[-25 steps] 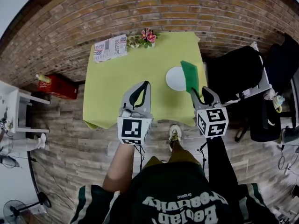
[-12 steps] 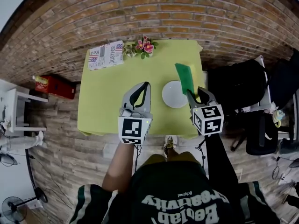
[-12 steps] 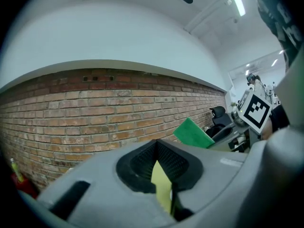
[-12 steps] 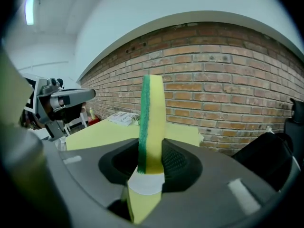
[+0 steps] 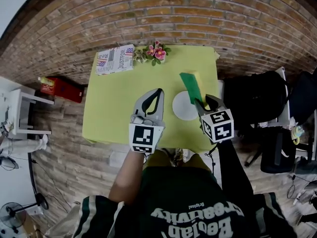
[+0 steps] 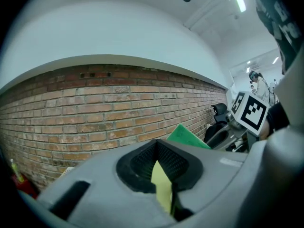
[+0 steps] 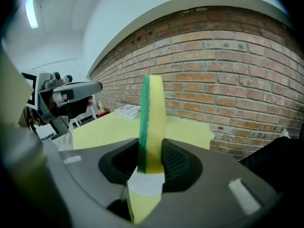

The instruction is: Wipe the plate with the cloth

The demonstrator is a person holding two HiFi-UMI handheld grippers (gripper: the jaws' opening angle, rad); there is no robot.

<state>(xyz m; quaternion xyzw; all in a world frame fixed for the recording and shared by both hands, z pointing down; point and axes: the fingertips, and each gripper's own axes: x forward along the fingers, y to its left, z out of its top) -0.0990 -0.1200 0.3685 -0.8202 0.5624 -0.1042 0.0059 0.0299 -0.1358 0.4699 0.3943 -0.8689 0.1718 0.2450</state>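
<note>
Both grippers reach forward over the table's (image 5: 111, 105) near edge. The left gripper (image 5: 158, 90), just left of the plate (image 5: 181, 111), has its jaws together, empty. The right gripper (image 5: 202, 102) clamps the cloth (image 5: 189, 85) upright above the plate's right edge. The head view shows the cloth's broad green face; the right gripper view shows it edge-on, green over yellow.

Left gripper (image 5: 158, 91) and right gripper (image 5: 206, 102): grey shells, black ribbed pads (image 6: 178, 162), white cubes (image 5: 145, 138) with black square markers. Wearer's top (image 5: 190, 202) is dark green, white lettering, striped sleeves.
</note>
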